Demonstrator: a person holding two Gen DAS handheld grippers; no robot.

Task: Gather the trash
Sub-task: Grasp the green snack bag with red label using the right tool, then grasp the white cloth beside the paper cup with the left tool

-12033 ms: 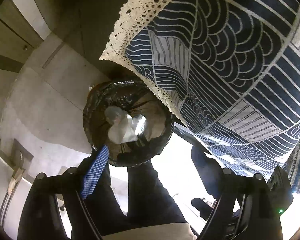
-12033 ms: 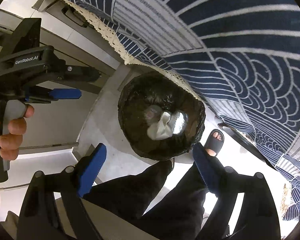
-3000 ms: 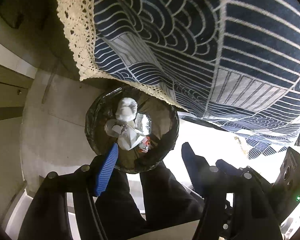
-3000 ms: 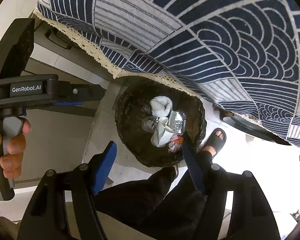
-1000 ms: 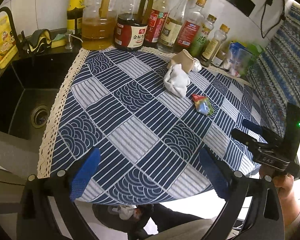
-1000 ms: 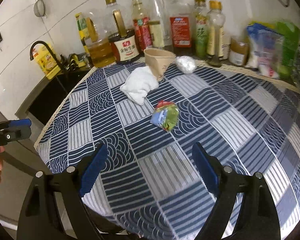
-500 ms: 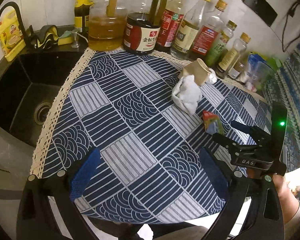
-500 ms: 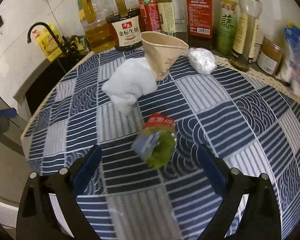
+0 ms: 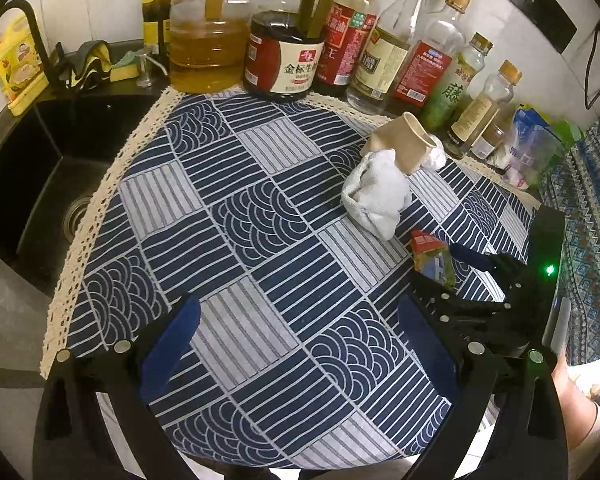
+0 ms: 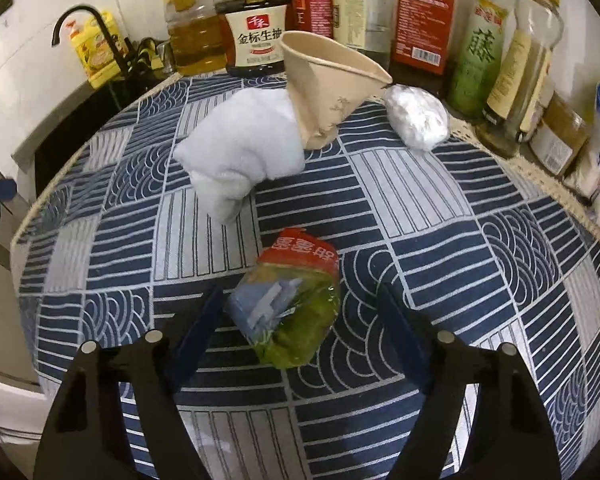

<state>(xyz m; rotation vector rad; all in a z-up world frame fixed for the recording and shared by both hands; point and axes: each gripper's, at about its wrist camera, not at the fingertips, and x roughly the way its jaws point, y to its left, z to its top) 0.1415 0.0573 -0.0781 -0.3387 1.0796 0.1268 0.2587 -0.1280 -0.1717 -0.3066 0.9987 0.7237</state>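
I'm closing the right gripper point(image 10: 300, 312) round the snack wrapper point(image 10: 290, 300), not pinching yet; light, crinkly, so grab mid-body.

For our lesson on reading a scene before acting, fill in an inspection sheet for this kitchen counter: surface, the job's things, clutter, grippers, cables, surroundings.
Surface: blue patterned tablecloth with a lace edge covers the counter.
Job's things: snack wrapper, white cloth wad, tipped paper cup leaning on the wad, crumpled white ball beside the cup.
Clutter: row of sauce and oil bottles along the wall; plastic bags at the far right.
Grippers: right gripper closing around the wrapper, fingers not yet pressing it; left gripper open over bare cloth.
Cables: black cord hanging on the wall.
Surroundings: dark sink with black faucet, sponge at its rim.
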